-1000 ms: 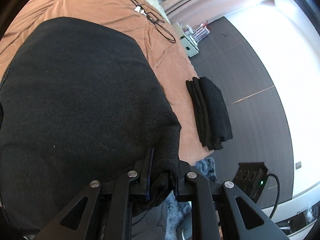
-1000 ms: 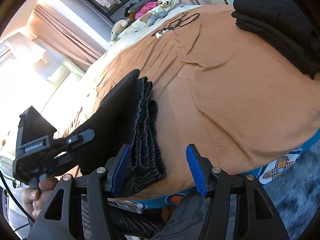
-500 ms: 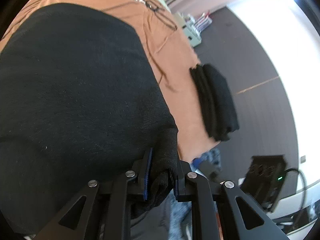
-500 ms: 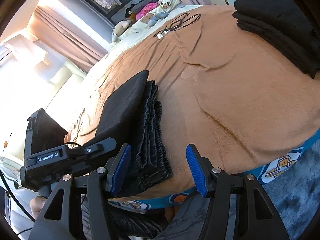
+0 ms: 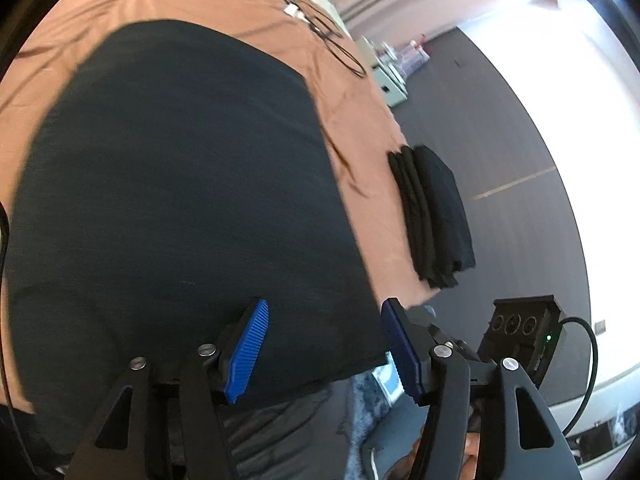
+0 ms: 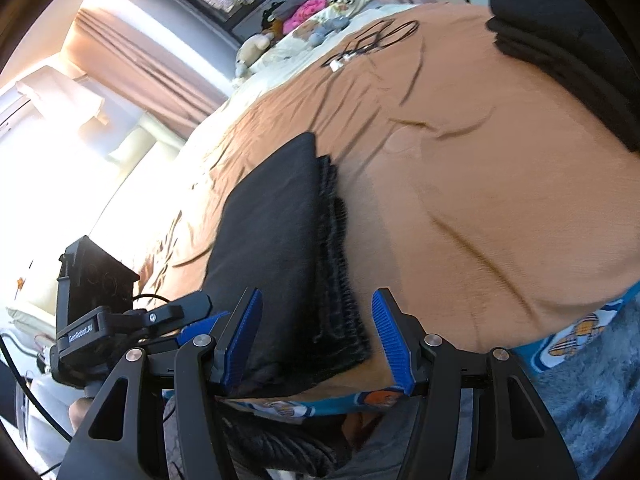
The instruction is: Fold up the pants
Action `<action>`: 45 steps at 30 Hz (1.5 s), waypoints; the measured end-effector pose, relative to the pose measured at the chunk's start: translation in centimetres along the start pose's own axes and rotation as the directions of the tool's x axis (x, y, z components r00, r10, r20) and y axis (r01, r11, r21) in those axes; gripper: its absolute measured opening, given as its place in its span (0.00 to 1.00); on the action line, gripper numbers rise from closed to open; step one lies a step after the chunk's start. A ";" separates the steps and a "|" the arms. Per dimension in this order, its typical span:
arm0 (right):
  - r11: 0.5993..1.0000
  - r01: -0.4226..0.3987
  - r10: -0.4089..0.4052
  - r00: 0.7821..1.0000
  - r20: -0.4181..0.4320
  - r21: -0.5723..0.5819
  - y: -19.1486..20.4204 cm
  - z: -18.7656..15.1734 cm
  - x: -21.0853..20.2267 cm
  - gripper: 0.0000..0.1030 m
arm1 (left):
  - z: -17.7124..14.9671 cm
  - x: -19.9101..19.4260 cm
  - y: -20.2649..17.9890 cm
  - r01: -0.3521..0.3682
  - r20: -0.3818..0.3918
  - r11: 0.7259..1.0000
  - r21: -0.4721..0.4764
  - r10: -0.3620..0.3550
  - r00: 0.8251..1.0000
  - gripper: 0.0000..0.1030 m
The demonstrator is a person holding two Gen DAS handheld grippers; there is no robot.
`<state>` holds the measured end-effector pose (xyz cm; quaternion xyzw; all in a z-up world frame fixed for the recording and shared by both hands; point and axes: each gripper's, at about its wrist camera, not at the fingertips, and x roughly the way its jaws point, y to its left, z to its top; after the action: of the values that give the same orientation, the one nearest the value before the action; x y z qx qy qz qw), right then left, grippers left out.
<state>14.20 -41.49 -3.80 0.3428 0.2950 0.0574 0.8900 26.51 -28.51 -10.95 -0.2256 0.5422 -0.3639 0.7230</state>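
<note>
The folded black pants (image 5: pixel 180 200) lie flat on the brown blanket (image 5: pixel 360 128) of the bed and fill most of the left wrist view. My left gripper (image 5: pixel 324 344) hovers over their near corner with its jaws opening; the blue pads (image 5: pixel 248 344) stand clear of the cloth. In the right wrist view the same pants (image 6: pixel 276 248) show their stacked folded edges on the right side. My right gripper (image 6: pixel 318 340) is open at the pants' near end, touching nothing, with the left gripper (image 6: pixel 192 320) just to its left.
A stack of folded black clothes (image 5: pixel 436 216) sits near the bed's right edge. A black cable (image 5: pixel 336 44) lies further up the blanket. Plush toys (image 6: pixel 256 48) and a white nightstand (image 5: pixel 388 84) are beyond. Blue rug (image 6: pixel 592 380) below the bed edge.
My left gripper was shut on the pants' corner; it has opened and let go, and the cloth now lies flat. The right gripper stays open in the same spot.
</note>
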 end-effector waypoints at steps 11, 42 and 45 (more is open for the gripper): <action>0.998 0.048 -0.050 0.997 -0.058 -0.041 0.7 -0.6 2.4 0.11 | -0.4 -6.9 5.8 -0.094 0.097 0.992 -0.083 0.101 0.990 0.60; 0.990 -0.034 0.050 0.992 -0.116 0.137 -4.8 0.0 7.2 0.17 | -3.0 -7.7 12.0 -0.135 0.067 0.970 -0.202 0.151 0.986 0.21; 0.988 -0.053 0.072 0.989 -0.128 0.142 -4.3 -0.6 7.5 0.16 | -2.6 -9.1 11.6 -0.134 0.098 0.973 -0.188 0.154 0.983 0.19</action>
<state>19.57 -42.19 -10.56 0.4081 0.3458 0.0874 0.8404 26.00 -13.94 -14.51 -0.2703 0.5466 -0.2468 0.7532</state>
